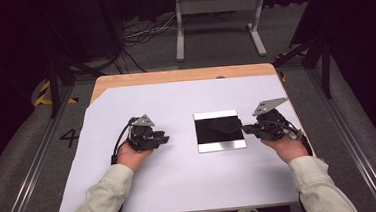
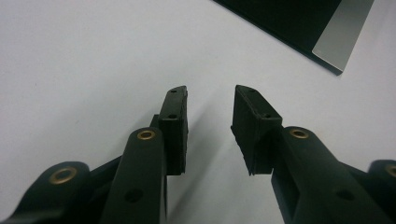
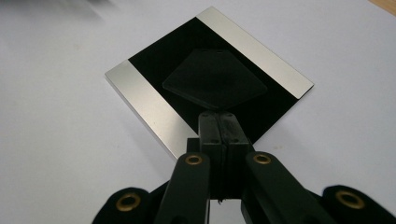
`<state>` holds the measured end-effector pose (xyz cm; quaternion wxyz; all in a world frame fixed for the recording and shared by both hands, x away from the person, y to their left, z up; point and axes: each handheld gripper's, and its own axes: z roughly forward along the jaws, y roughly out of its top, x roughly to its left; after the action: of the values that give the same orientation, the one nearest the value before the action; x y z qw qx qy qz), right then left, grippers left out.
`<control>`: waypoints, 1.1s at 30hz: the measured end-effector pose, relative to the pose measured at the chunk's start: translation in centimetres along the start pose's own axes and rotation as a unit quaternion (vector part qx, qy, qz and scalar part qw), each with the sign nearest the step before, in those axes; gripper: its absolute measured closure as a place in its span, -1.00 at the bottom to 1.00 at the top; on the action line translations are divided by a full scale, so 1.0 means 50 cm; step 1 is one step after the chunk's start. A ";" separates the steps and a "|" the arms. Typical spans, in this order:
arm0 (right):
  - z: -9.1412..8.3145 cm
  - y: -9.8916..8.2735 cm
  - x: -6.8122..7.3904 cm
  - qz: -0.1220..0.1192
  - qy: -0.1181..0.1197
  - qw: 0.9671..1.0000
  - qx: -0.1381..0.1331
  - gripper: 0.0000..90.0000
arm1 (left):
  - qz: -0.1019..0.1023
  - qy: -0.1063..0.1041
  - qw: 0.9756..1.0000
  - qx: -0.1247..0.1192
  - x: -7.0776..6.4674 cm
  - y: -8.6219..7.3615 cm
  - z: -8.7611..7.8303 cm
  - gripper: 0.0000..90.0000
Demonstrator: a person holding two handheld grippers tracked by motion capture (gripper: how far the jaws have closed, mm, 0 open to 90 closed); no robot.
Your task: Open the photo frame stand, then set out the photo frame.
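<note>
A square plate (image 1: 221, 146), black with a silver strip along two opposite edges, lies flat on the white sheet right of centre. On its black middle rests a thin dark four-cornered piece (image 1: 223, 127), seen closer in the right gripper view (image 3: 215, 79). My right gripper (image 1: 246, 128) sits at the plate's right edge, its jaws pressed together (image 3: 218, 116) just over the piece's near corner; whether they touch it I cannot tell. My left gripper (image 1: 164, 138) rests on the sheet left of the plate, jaws apart (image 2: 210, 93) with nothing between them. The plate's corner (image 2: 343, 32) lies beyond it.
The white sheet (image 1: 131, 190) covers most of a wooden table (image 1: 174, 76). Behind the table stand a grey metal frame (image 1: 216, 6) and loose cables (image 1: 143, 34) on the floor. Metal rails run along both sides.
</note>
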<state>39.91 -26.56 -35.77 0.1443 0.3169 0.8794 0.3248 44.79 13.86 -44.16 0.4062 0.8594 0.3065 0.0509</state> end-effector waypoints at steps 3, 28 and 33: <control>0.000 -0.001 -0.001 -0.003 -0.001 1.000 0.003 1.00 | -0.001 0.000 1.000 -0.001 0.000 0.000 0.000 0.46; -0.039 -0.010 -0.031 0.058 -0.009 0.998 -0.002 0.81 | 0.001 -0.001 1.000 0.000 -0.002 0.000 -0.003 0.43; -0.043 -0.001 -0.037 0.061 -0.014 0.998 0.001 0.78 | 0.001 0.000 1.000 -0.001 -0.002 0.000 -0.004 0.42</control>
<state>40.29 -28.84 -34.09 0.1359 0.3747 0.8565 0.3278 44.65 13.94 -44.02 0.4071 0.8590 0.3060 0.0521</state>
